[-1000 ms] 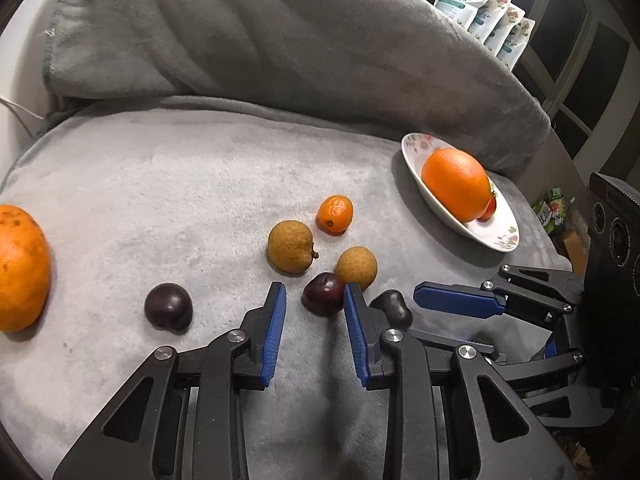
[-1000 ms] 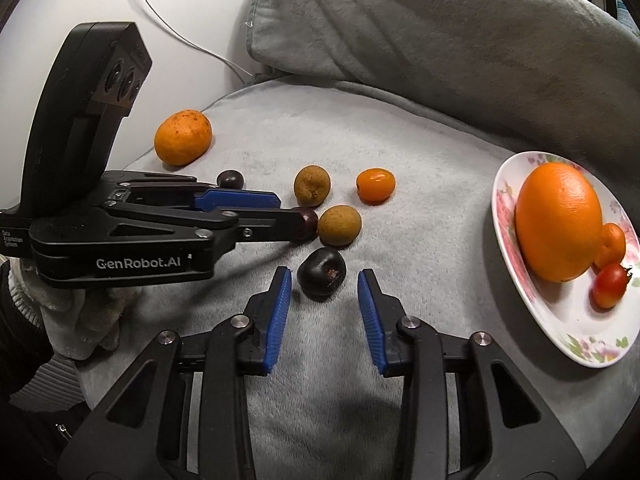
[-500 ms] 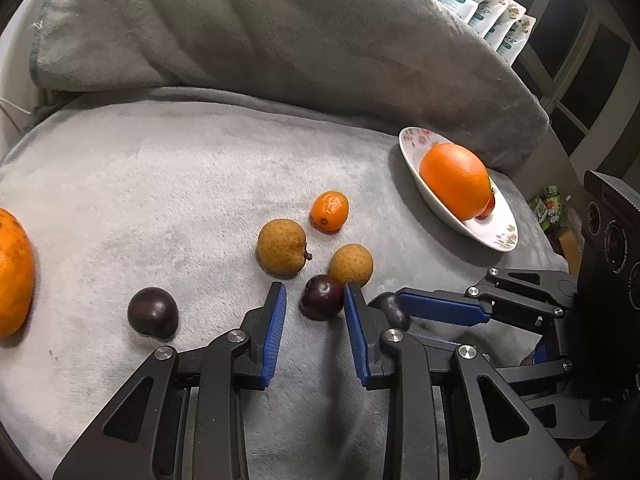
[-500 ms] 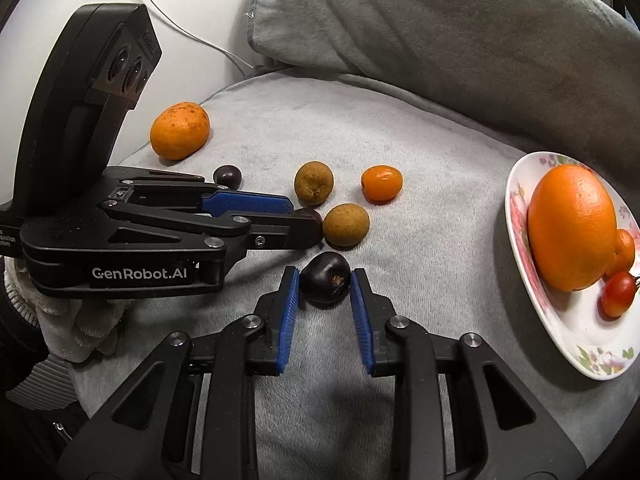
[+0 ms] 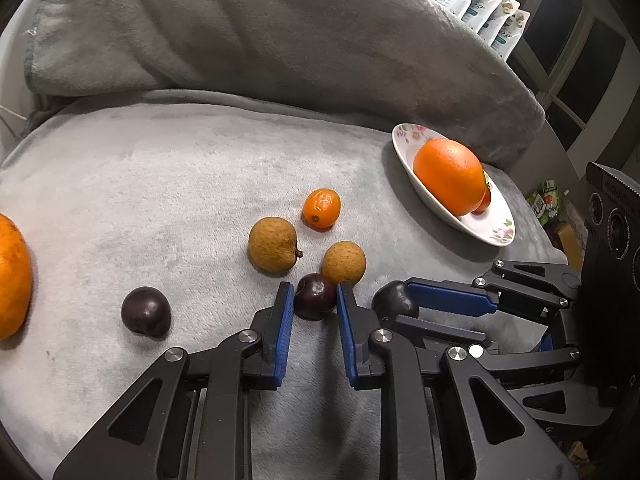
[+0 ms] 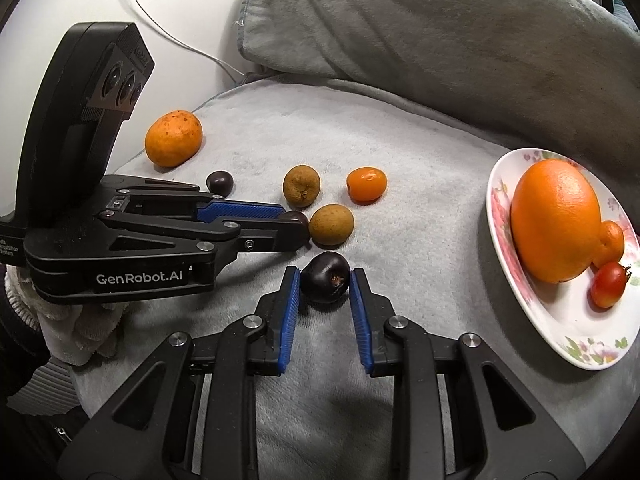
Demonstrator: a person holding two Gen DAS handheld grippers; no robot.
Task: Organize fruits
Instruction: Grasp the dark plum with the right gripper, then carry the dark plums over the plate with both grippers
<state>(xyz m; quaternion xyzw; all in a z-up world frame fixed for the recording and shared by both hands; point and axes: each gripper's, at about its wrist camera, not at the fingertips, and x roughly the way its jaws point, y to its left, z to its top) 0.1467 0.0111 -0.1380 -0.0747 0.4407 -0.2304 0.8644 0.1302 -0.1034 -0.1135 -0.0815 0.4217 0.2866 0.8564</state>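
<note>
My left gripper [image 5: 314, 293] is shut on a dark plum [image 5: 316, 300] that lies on the grey blanket; its blue pads press both sides. A second dark plum [image 6: 325, 282] sits just to the right, with my right gripper [image 6: 325, 276] shut on it. Each gripper shows in the other's view: the left gripper [image 6: 294, 226] and the right gripper [image 5: 400, 304]. A third dark plum [image 5: 146, 316] lies free at the left. Two brown longans [image 5: 273, 244] [image 5: 344, 262] and a kumquat [image 5: 321, 208] lie just beyond. The flowered plate [image 6: 560, 344] holds a big orange [image 6: 556, 220], a small orange and a cherry tomato [image 6: 608, 284].
A spotted orange fruit [image 6: 173, 138] lies at the far left of the blanket. A grey cushion [image 5: 280, 32] rises behind everything. Pouches [image 5: 480, 4] stand beyond it at the right. A white wall and a cable [image 6: 180, 40] are at the left. A gloved hand [image 6: 80, 320] holds the left gripper.
Both grippers closed on the dark plums between their fingers, the right one first and the left one just now. Neither hand has shifted.
</note>
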